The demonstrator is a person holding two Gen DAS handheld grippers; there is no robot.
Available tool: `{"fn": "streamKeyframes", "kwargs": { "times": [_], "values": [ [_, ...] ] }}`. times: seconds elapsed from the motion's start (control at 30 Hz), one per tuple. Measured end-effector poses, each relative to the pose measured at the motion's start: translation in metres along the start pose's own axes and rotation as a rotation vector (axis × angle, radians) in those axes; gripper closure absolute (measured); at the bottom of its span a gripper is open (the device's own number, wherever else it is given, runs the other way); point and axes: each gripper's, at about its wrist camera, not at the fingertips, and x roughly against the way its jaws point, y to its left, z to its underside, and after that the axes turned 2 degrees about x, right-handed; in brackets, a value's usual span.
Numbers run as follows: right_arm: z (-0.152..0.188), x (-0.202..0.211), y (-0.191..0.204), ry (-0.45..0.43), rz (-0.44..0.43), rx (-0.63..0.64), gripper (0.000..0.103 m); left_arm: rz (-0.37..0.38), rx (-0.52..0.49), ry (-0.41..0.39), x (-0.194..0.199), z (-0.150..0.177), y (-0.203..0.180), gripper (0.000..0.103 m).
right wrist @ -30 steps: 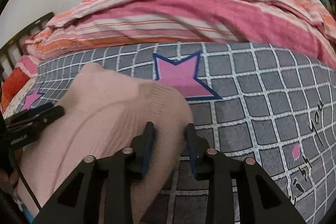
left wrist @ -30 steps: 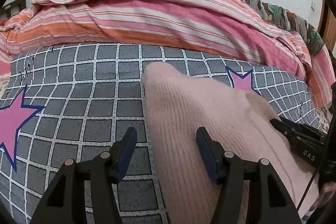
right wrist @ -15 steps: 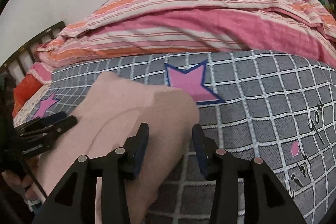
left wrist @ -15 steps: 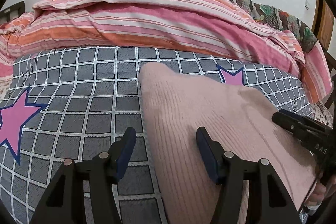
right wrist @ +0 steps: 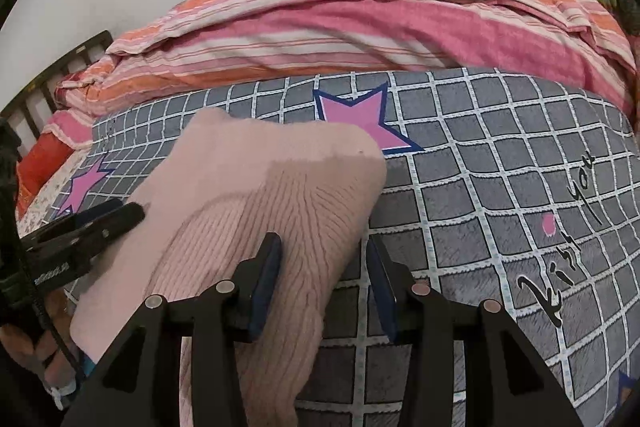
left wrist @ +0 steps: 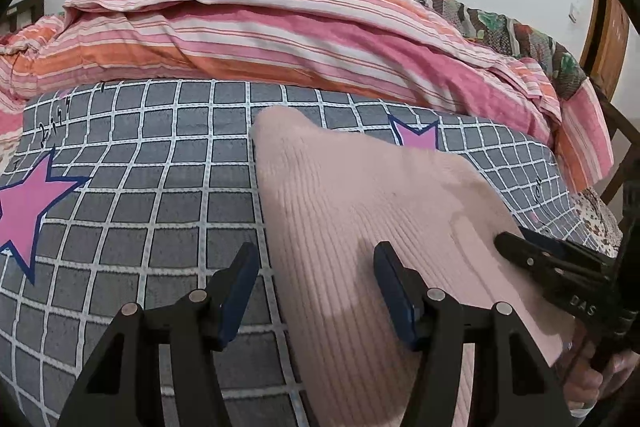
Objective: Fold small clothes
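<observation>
Step in hand: I am judging this as the pause after a fold, with both tools sitting low over the near end of the pink knit garment [left wrist: 360, 211].
Left gripper [left wrist: 316, 291]: I am seeing its jaws standing wide, straddling the garment's left edge and holding nothing.
Right gripper [right wrist: 324, 283]: I am seeing its jaws parted moderately around the garment's right edge, not pinching it.
Garment place: it is lying on the grey checked bedspread [left wrist: 160, 187], reaching from the bed's near edge toward the striped quilt [left wrist: 280, 39].
Garment look: it is showing ribbed knit, a doubled layer, rounded far corners.
Next move: I am expecting to close on both near corners evenly and carry them to the far end.
</observation>
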Motion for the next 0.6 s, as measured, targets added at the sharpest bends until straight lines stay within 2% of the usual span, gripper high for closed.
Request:
{"fn": "streamKeyframes", "kwargs": {
  "times": [0.07, 0.13, 0.17, 0.2, 0.27, 0.37, 0.47, 0.53, 0.6],
  "values": [
    [0.0, 0.0, -0.002, 0.006, -0.02, -0.023, 0.061, 0.009, -0.003, 0.0, 0.005, 0.004, -0.001, 0.045],
    [-0.003, -0.004, -0.009, 0.028, -0.076, -0.082, 0.062, 0.028, 0.007, -0.003, 0.009, 0.007, 0.002, 0.045],
    [-0.004, -0.007, -0.012, 0.035, -0.108, -0.106, 0.069, 0.045, 0.016, -0.005, 0.012, 0.009, 0.003, 0.045],
    [-0.006, -0.008, -0.014, 0.036, -0.153, -0.127, 0.084, 0.059, 0.024, -0.008, 0.014, 0.01, 0.005, 0.045],
    [-0.009, 0.001, -0.011, -0.019, -0.15, -0.098, 0.089, 0.083, 0.037, -0.021, 0.02, 0.012, 0.009, 0.045],
    [-0.008, 0.018, -0.007, -0.103, -0.153, -0.065, 0.09, 0.099, 0.042, -0.024, 0.027, 0.017, 0.011, 0.045],
    [-0.002, -0.004, -0.008, -0.006, -0.09, -0.079, 0.089, 0.122, 0.043, -0.005, 0.028, 0.023, 0.008, 0.045],
    [0.0, -0.002, -0.005, -0.013, -0.037, -0.062, 0.085, 0.115, 0.026, 0.008, 0.028, 0.027, 0.004, 0.045],
    [-0.002, 0.009, 0.0, -0.021, 0.01, -0.039, 0.075, 0.108, 0.012, 0.01, 0.029, 0.03, 0.0, 0.045]
  ]
}}
